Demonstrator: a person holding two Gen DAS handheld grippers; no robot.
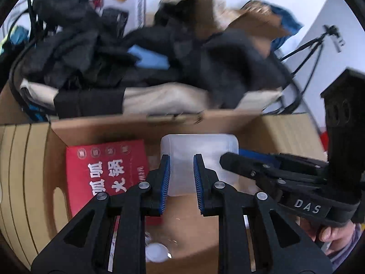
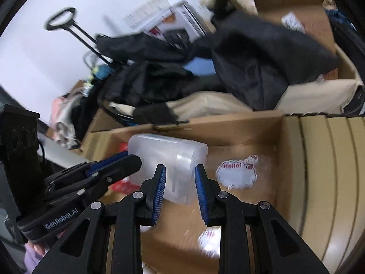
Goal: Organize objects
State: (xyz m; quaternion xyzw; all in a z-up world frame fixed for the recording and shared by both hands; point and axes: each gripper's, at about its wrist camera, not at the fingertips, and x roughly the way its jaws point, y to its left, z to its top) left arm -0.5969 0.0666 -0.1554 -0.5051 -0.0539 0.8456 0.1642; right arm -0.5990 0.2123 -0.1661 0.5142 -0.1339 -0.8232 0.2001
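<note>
An open cardboard box [image 2: 239, 132] fills the foreground, with a heap of dark clothing [image 2: 251, 64] piled behind it, as two handheld grippers carry a translucent plastic container [image 2: 168, 159] just above the box floor. A red carton [image 1: 107, 171] stands at one side inside the box; a "Hello!" sticker [image 2: 237, 173] marks the bare floor at the other. The left gripper [image 1: 181, 181] grasps the container's edge, and so, it appears, does the right gripper [image 2: 180, 187], both sets of jaws narrow. Lowering well likely means keeping both hands level, setting the container down beside the carton, then releasing together.
</note>
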